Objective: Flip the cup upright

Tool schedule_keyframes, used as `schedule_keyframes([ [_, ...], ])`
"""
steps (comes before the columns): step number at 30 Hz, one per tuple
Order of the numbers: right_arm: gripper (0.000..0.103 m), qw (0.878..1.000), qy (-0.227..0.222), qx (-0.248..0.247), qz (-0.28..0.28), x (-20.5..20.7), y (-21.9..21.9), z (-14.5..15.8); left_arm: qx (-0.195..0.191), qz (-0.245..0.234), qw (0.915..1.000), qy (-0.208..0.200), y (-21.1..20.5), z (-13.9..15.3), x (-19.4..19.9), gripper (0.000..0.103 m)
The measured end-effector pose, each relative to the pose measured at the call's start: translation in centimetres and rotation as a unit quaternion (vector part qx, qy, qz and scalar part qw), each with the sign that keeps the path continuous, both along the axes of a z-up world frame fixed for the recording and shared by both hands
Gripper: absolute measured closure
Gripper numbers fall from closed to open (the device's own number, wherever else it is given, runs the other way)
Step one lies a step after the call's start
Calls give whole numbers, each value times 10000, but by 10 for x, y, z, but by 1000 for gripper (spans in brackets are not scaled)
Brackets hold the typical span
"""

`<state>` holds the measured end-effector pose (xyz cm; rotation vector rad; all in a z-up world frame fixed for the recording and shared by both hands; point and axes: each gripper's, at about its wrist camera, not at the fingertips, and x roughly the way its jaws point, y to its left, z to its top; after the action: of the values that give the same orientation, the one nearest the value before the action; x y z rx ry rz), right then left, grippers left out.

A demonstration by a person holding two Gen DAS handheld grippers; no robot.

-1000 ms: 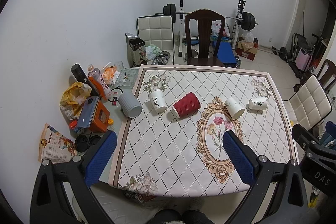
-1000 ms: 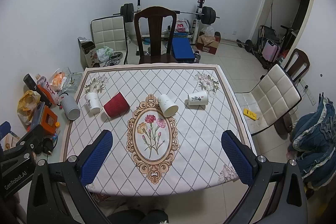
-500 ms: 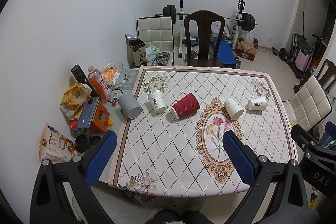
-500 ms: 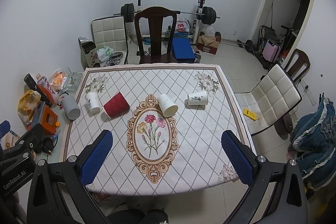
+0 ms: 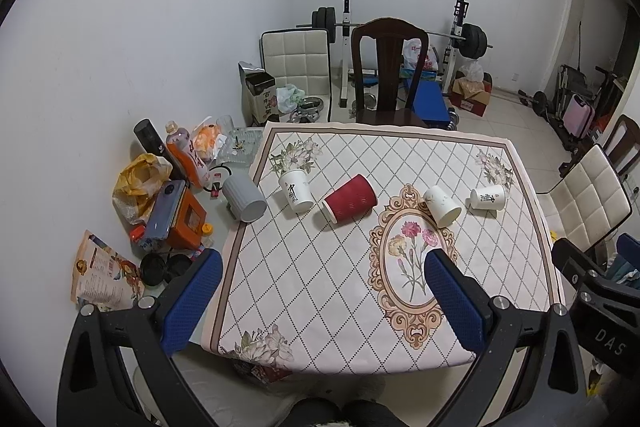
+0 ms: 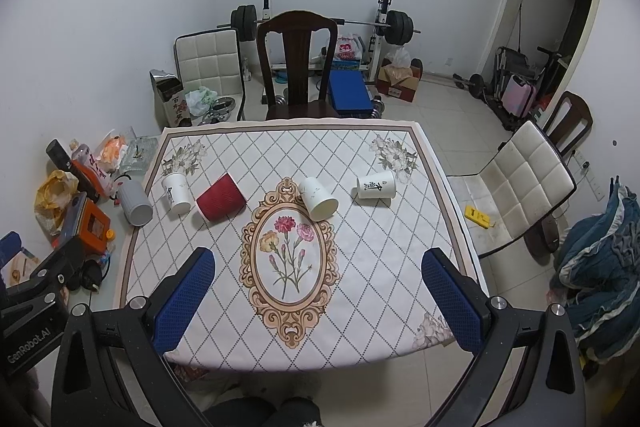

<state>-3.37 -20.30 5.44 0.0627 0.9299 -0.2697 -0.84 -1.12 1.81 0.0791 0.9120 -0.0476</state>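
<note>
Left wrist view shows the left gripper (image 5: 320, 293) with fingers wide apart and empty, like the right gripper (image 6: 318, 293), both well back from five cups lying tipped across the table (image 5: 320, 287). A careless nudge could roll the red cup (image 5: 350, 199) away, or knock the grey cup (image 5: 244, 197) off the cloth's edge.

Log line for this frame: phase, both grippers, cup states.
phase: pre-approach | left gripper: open, above table | right gripper: open, above table | red cup: on side | white cups: three tipped | grey cup: tipped
</note>
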Motion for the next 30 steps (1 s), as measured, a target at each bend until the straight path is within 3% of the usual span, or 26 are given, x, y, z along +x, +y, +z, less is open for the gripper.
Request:
schedule_keyframes([
  [4, 0, 10000, 55, 71, 9, 3, -4, 1, 46, 120, 9999, 80, -11, -7, 4, 0],
  [8, 0, 9994, 281, 161, 86, 18, -11, -18, 188, 336, 9988, 302, -12, -35, 20, 0],
  [17, 0, 9906, 1229, 346, 484, 75, 2, -136, 622, 965, 9875, 1076, 31, -120, 58, 0],
  [24, 0, 9766, 1993, 383, 714, 123, 38, -225, 605, 1210, 9780, 1588, 72, -173, 99, 0],
  [30, 0, 9651, 2469, 371, 793, 170, 66, -272, 461, 1361, 9701, 1955, 106, -209, 146, 0],
])
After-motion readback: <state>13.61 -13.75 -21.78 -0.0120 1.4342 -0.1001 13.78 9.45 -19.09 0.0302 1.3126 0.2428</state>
